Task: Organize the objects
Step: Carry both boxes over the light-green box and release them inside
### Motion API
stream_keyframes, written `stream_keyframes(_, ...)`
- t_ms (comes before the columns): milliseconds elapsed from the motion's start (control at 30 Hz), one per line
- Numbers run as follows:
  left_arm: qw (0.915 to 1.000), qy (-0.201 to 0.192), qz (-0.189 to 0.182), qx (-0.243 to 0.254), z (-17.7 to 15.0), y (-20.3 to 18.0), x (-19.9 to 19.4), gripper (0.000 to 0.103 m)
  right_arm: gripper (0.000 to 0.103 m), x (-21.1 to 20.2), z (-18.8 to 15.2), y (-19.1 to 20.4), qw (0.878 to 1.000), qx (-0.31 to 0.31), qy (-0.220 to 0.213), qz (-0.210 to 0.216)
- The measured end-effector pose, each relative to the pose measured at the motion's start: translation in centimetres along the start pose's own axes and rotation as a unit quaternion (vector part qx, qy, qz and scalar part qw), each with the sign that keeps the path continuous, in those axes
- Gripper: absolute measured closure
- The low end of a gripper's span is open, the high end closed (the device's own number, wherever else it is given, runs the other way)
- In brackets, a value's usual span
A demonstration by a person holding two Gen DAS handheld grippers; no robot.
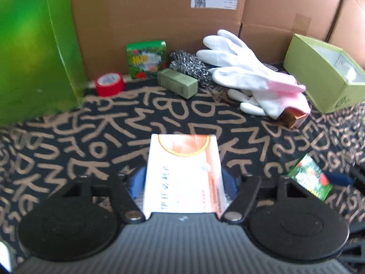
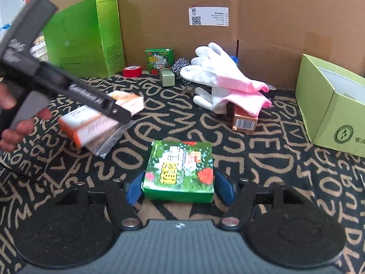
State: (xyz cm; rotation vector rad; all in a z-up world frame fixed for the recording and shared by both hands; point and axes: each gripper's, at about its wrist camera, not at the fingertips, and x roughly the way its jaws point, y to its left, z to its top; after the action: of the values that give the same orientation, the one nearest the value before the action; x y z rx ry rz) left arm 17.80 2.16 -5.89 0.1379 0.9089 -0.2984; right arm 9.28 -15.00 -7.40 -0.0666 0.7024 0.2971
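Green box (image 2: 179, 171) between right tool (image 2: 180, 188) pads

Both wrist views sit low over the bench (image 1: 68, 137), facing the cardboard wall (image 2: 273, 22) at twelve o'clock; both share the white gloves (image 1: 239, 68); the right view catches the left gripper (image 2: 123, 116) at ten o'clock.

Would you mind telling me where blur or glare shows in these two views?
Left wrist view: soft all over, the white and orange box between the left gripper's fingers smeared, its print barely legible, and glare on the tall green box. Right wrist view: sharper, though the left gripper is motion-blurred; fisheye bends both.
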Motion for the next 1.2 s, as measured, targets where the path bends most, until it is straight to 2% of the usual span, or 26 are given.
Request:
stream_keyframes(33,0.9999,-0.002,0.014,0.008,-0.1,-0.2,-0.2,0.014,0.032,0.2,0.1,0.0,1.0,-0.003,0.0,-0.001)
stream_keyframes(67,0.9996,-0.006,0.023,0.015,-0.2,-0.3,-0.4,0.015,0.031,0.4,0.2,0.0,1.0,-0.004,-0.001,-0.003)
stream_keyframes(100,0.9995,-0.006,0.024,0.022,-0.2,-0.4,-0.3,0.019,0.031,0.5,0.3,0.0,1.0,-0.004,-0.002,-0.003)
stream_keyframes(133,0.9995,-0.003,0.018,0.028,-0.2,-0.4,-0.3,0.032,0.031,0.5,0.4,0.0,1.0,-0.004,-0.003,-0.003)
stream_keyframes(167,0.9995,0.003,0.006,0.031,-0.2,-0.3,-0.2,0.037,0.031,0.5,0.4,0.0,1.0,-0.005,-0.003,-0.004)
stream_keyframes(233,0.9995,0.006,0.003,0.032,-0.2,-0.3,0.4,0.037,0.037,0.5,0.3,0.0,1.0,-0.009,-0.008,-0.003)
stream_keyframes(367,0.9997,0.003,-0.001,0.024,-0.2,-0.3,0.2,0.038,0.039,-0.2,0.0,-0.3,1.0,-0.003,-0.019,0.005)
stream_keyframes(533,0.9979,-0.034,-0.039,0.037,1.1,-2.2,-3.2,0.038,0.039,-2.4,0.2,-1.3,0.999,0.006,-0.049,0.014)
stream_keyframes(667,0.9921,-0.08,-0.078,0.057,3.9,-5.5,-6.2,0.038,0.039,-4.8,1.5,-3.6,0.997,0.01,-0.08,0.006)
stream_keyframes(800,0.9834,-0.124,-0.121,0.053,8.1,-9.6,-7.7,0.038,0.039,-7.8,3.3,-7.2,0.992,0.01,-0.118,-0.033)
stream_keyframes(933,0.9755,-0.149,-0.155,0.046,12.5,-14.5,-7.3,0.038,0.039,-10.1,4.9,-12.2,0.984,0.01,-0.144,-0.1)
stream_keyframes(1033,0.9716,-0.143,-0.183,0.042,15.2,-18.4,-5.3,0.038,0.039,-11.0,5.9,-16.7,0.976,0.02,-0.152,-0.151)
stream_keyframes(1133,0.9724,-0.14,-0.181,0.045,17.2,-21.8,-2.1,0.038,0.039,-11.0,6.5,-21.5,0.966,0.035,-0.153,-0.203)
stream_keyframes(1200,0.9737,-0.125,-0.186,0.038,18.1,-23.5,0.6,0.038,0.039,-10.5,6.7,-24.6,0.96,0.05,-0.151,-0.23)
